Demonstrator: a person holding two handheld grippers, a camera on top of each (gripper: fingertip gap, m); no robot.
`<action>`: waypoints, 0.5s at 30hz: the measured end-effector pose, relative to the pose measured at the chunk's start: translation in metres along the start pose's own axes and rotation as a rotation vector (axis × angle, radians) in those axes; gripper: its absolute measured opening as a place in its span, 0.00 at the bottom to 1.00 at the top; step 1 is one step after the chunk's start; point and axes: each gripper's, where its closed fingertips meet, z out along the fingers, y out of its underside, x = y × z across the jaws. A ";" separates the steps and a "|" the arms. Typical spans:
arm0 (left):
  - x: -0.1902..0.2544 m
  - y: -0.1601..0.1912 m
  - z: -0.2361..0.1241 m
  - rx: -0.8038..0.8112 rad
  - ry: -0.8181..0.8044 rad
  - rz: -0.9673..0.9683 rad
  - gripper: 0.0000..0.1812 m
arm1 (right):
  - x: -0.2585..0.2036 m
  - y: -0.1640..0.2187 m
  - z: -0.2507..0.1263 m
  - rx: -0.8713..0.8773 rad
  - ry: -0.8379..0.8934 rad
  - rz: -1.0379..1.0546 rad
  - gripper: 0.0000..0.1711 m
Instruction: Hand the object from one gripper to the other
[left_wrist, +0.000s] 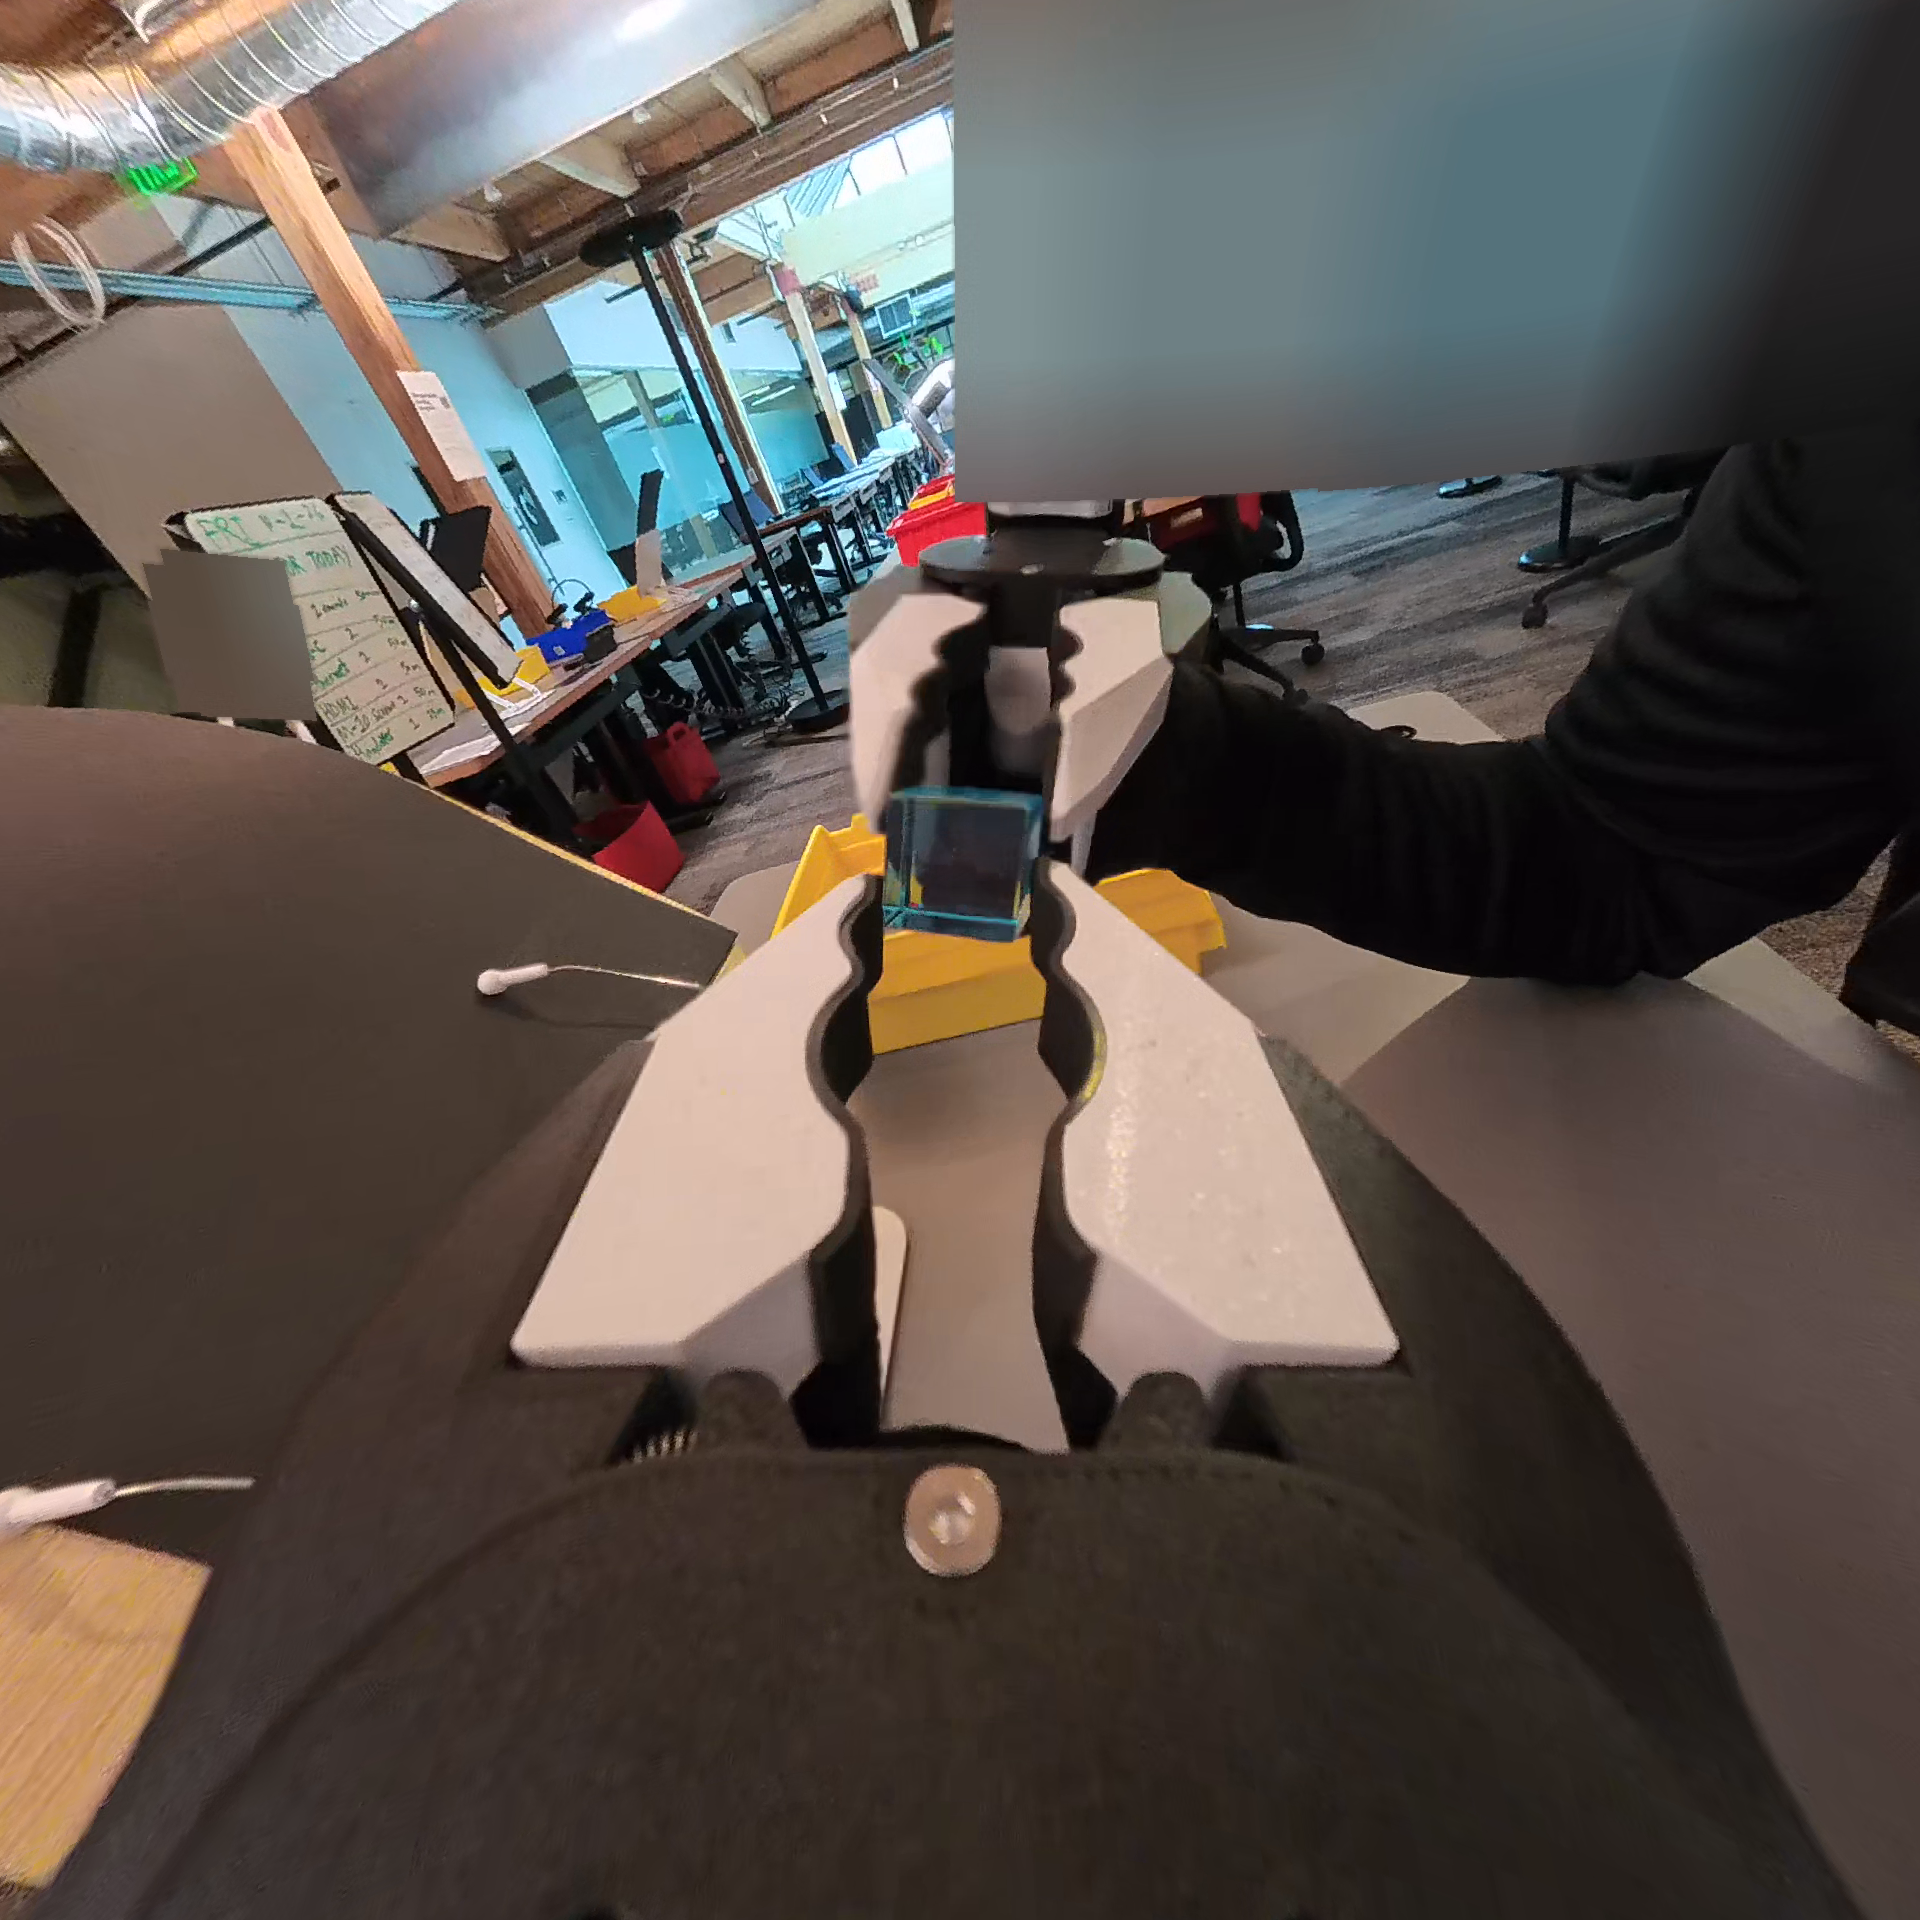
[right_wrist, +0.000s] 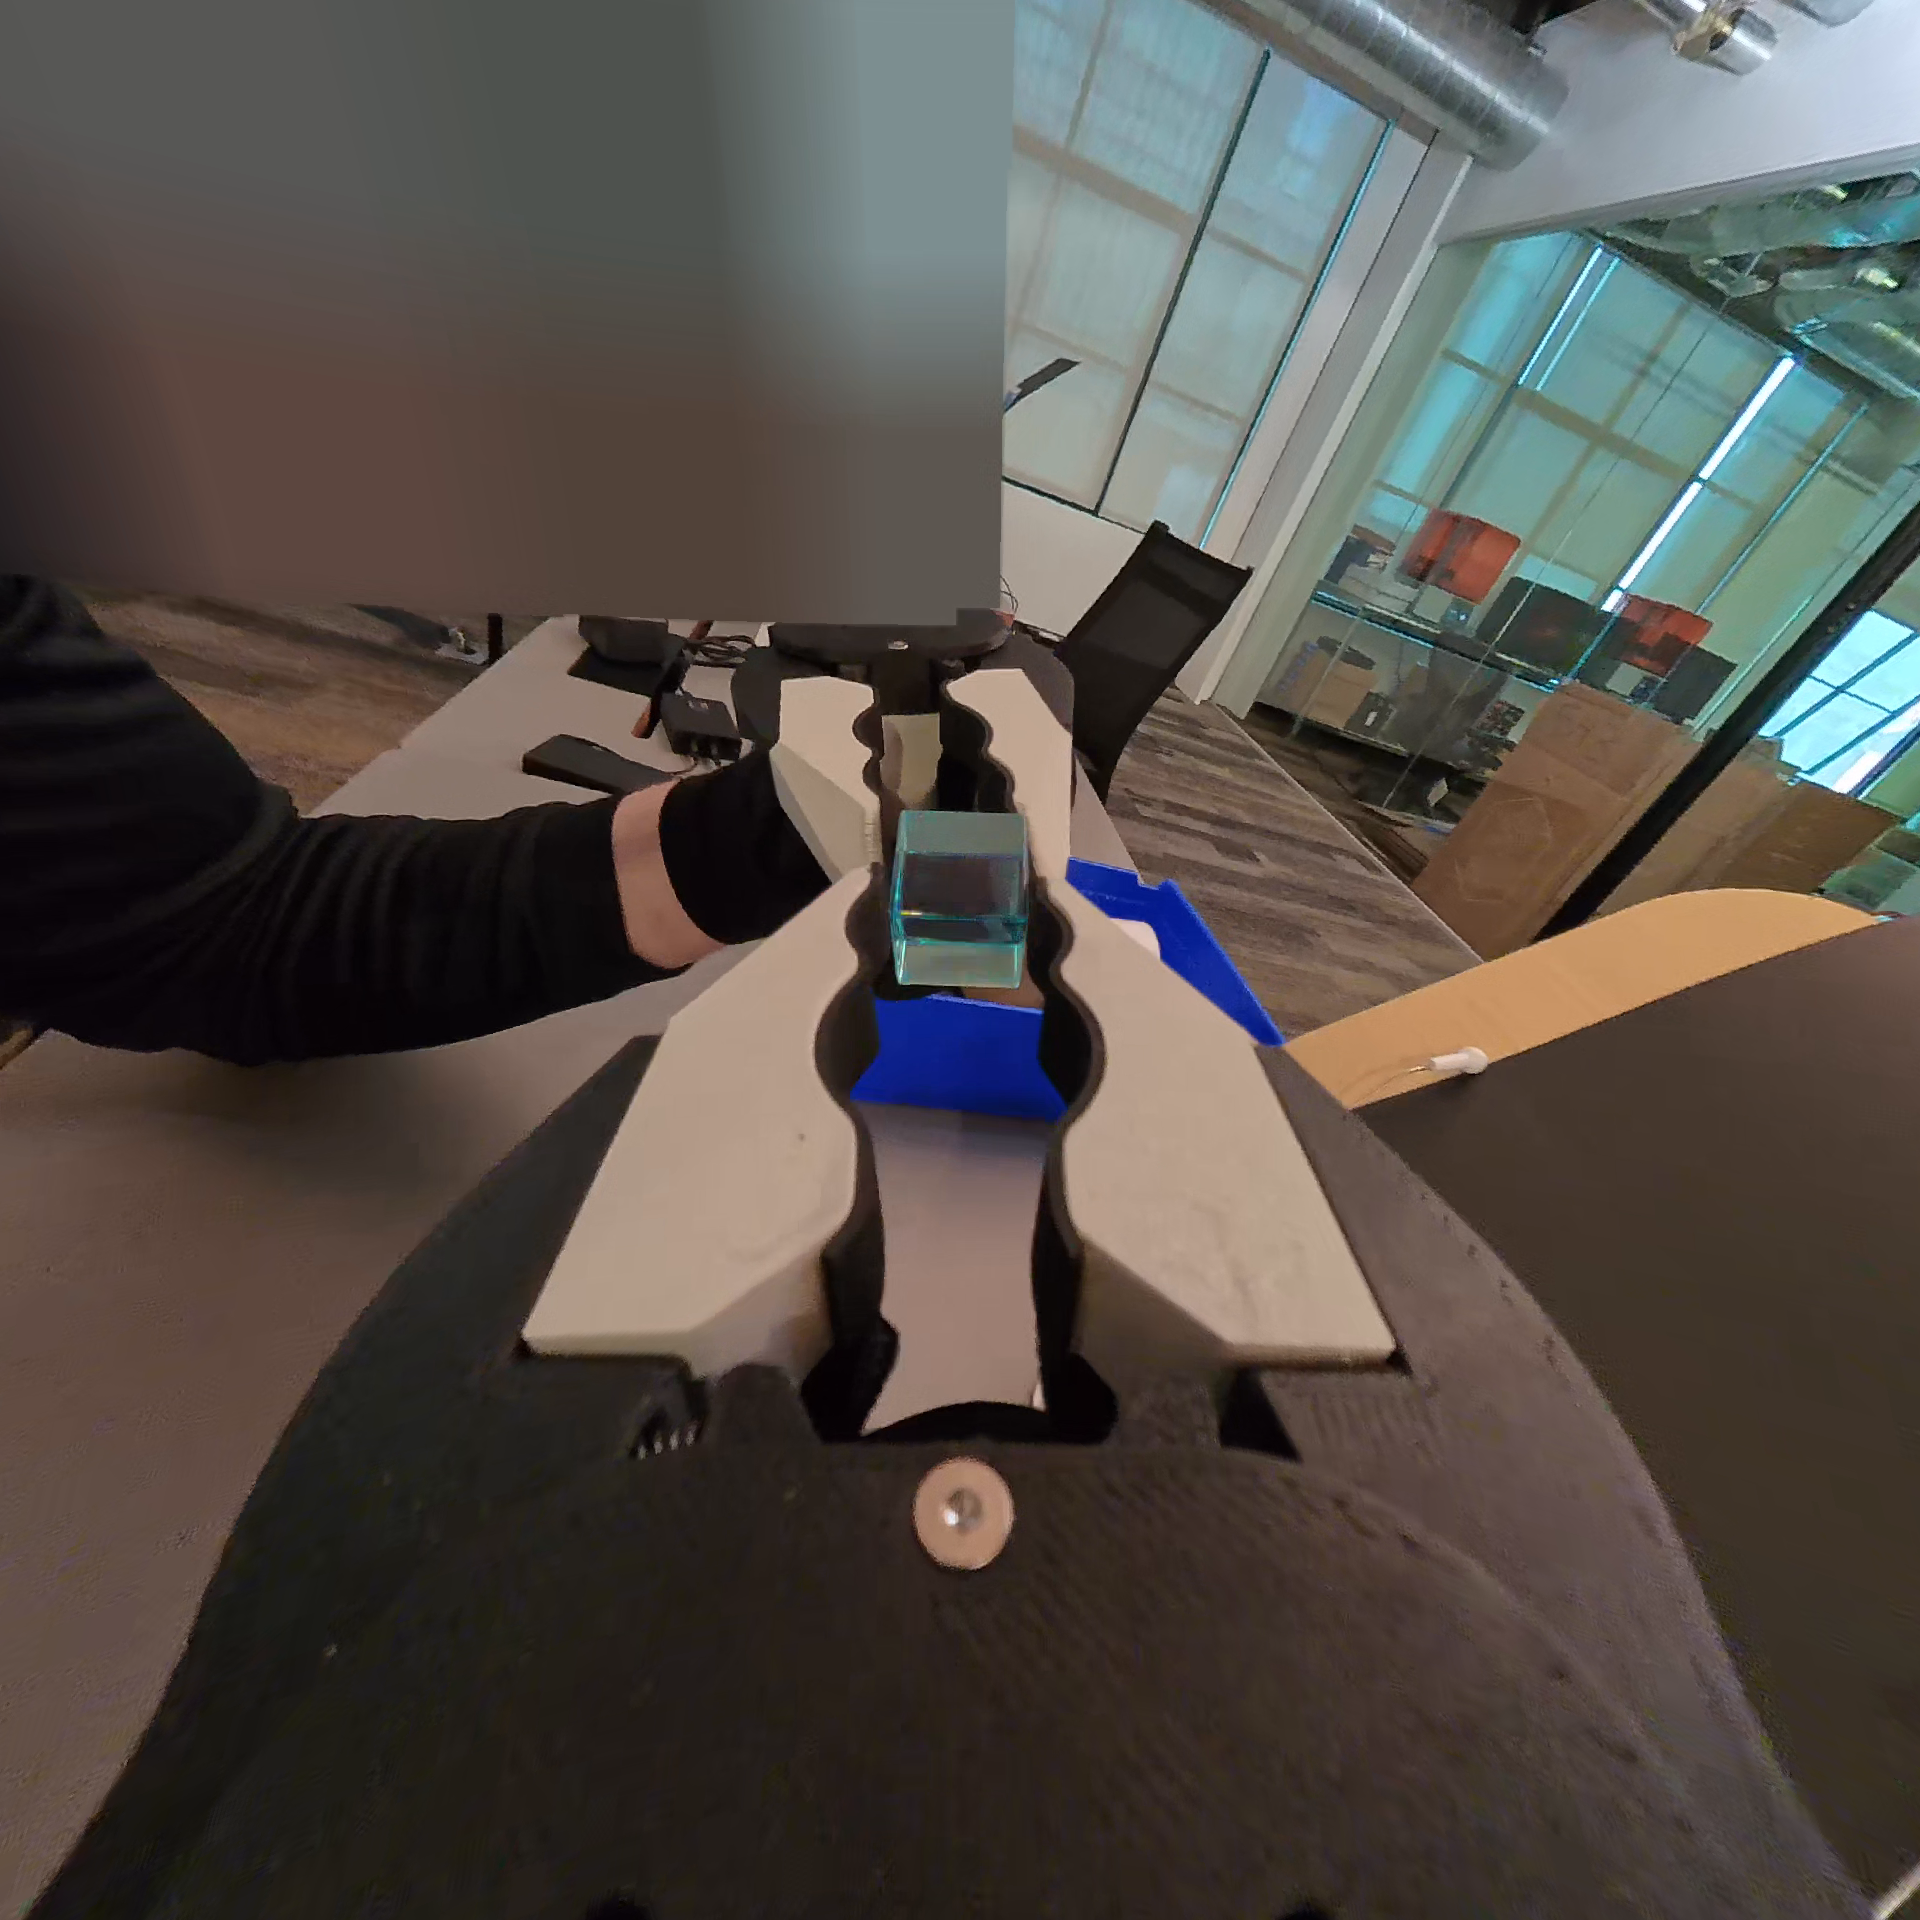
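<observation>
A clear blue-green cube (left_wrist: 961, 868) hangs in the air between my two grippers, which face each other tip to tip. My left gripper (left_wrist: 956, 899) has its white fingers closed against the cube's near lower edge. My right gripper (left_wrist: 977, 805) comes from the far side and clamps the cube's other end. In the right wrist view the cube (right_wrist: 961, 899) sits deeper between the right gripper's (right_wrist: 956, 909) fingers, with the left gripper (right_wrist: 940, 821) behind it. A hand in a black glove and sleeve (left_wrist: 1455, 831) holds the far gripper.
A yellow bin (left_wrist: 956, 987) stands on the grey table (left_wrist: 1558, 1091) below the cube. In the right wrist view a blue bin (right_wrist: 966, 1060) lies below it. A dark panel (left_wrist: 260, 987) rises at the left. A phone and black devices (right_wrist: 665, 743) lie farther back by a chair (right_wrist: 1143, 644). Less than 4 cm separates the two grippers' tips.
</observation>
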 end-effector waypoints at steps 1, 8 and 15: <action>0.000 0.000 0.001 0.002 -0.001 -0.002 0.14 | 0.000 0.001 0.000 -0.003 0.001 -0.004 0.13; -0.003 -0.001 0.001 0.019 -0.011 -0.006 0.14 | 0.002 0.002 -0.001 -0.029 0.017 -0.004 0.13; -0.005 -0.007 0.002 0.043 -0.034 -0.001 0.15 | 0.005 -0.003 -0.002 -0.006 0.031 0.003 0.13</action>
